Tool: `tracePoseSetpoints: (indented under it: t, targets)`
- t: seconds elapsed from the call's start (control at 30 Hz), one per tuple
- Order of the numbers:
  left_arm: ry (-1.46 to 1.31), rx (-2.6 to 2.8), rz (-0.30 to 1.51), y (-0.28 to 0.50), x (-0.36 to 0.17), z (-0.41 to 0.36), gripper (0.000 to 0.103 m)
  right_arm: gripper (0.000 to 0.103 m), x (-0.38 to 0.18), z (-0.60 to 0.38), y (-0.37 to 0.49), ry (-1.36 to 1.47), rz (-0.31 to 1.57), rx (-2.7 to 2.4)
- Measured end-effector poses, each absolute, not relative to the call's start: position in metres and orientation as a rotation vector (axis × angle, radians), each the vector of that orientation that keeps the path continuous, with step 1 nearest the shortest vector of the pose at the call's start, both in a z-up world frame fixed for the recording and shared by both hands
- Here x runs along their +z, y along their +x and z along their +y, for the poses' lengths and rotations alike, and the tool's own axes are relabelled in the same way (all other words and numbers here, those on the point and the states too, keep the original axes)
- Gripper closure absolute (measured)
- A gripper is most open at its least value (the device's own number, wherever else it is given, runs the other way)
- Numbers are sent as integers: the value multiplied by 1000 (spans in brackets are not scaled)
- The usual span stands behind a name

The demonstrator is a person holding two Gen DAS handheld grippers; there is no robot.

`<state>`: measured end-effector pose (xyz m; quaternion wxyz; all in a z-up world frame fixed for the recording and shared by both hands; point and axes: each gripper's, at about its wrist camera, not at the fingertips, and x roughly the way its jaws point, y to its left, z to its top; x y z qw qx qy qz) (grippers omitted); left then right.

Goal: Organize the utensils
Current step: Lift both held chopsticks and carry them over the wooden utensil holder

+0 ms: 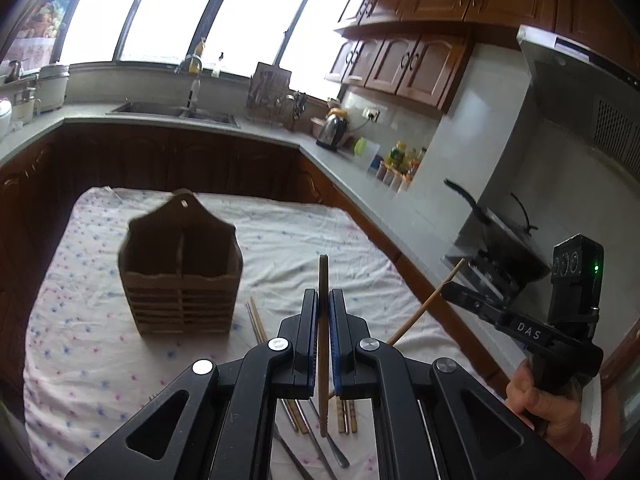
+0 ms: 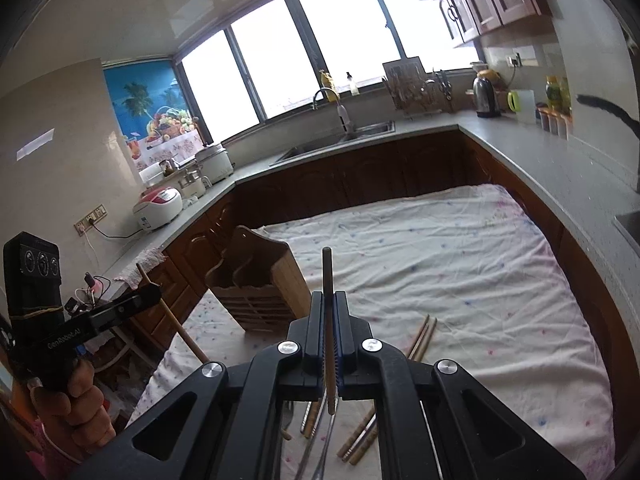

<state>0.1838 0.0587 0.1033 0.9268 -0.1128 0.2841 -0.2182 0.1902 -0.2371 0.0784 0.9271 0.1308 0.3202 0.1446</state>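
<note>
Ahead-left of the left gripper (image 1: 324, 300), clamped on an upright chopstick (image 1: 323, 320), stands the wooden utensil caddy (image 1: 181, 276); the right gripper (image 2: 329, 304) pinches another chopstick (image 2: 329, 320), farther off.

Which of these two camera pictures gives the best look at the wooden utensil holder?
The left wrist view. There the wooden utensil holder faces the camera whole, showing both compartments and its slatted front. The right wrist view shows the holder at an angle, its lower right corner hidden behind the gripper.
</note>
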Motion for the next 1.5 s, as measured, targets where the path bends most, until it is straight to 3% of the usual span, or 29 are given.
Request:
tracePoseSetpoints:
  t: [0.67,1.07,1.27,1.5]
  targets:
    - [-265,-274,392,172,126,98,100,100,127,-192,242,243,568,398]
    - [-278,-151,305,207,128,103,100,100,151,-154,310,242,499,424]
    - [-273,-90,302,232,110,95,100,100,132,-143,341,263,499,431]
    - [-336,-63,363,269,56,80,100,103,73,-131,355,300,506,406]
